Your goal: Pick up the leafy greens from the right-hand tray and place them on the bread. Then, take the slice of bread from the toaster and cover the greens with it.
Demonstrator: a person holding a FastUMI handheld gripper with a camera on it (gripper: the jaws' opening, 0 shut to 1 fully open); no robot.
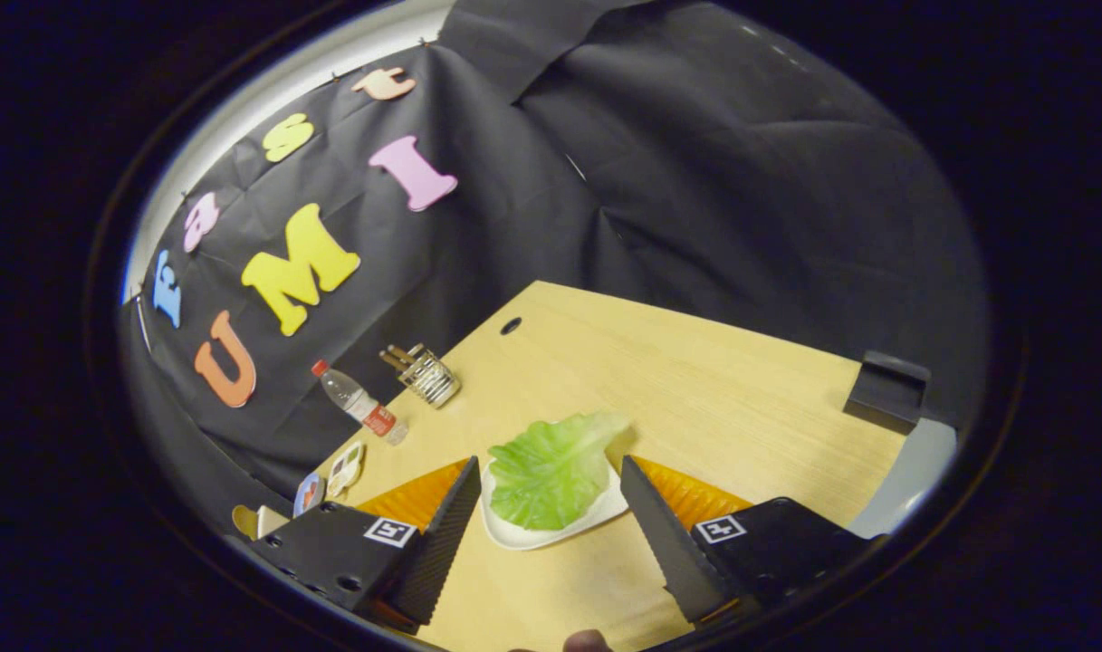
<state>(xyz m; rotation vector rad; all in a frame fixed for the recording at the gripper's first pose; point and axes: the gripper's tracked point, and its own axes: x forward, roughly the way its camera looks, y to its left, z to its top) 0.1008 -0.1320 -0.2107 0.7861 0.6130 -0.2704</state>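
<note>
A leaf of greens [553, 469] is seen lying over a white slice of bread [551, 530] on the desk [713, 389], between and just ahead of the tips of the tool [551, 507], whose fingers are spread wide and empty. With the greens apparently placed, the toaster [428, 376] beyond and to the left, two slices standing in it, is judged the next target. A level approach and a grip on one slice alone would be called for, the bottle [359, 403] beside it being avoided.

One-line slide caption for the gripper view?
Open gripper straddles leafy greens on a white tray; toaster beyond.
</note>
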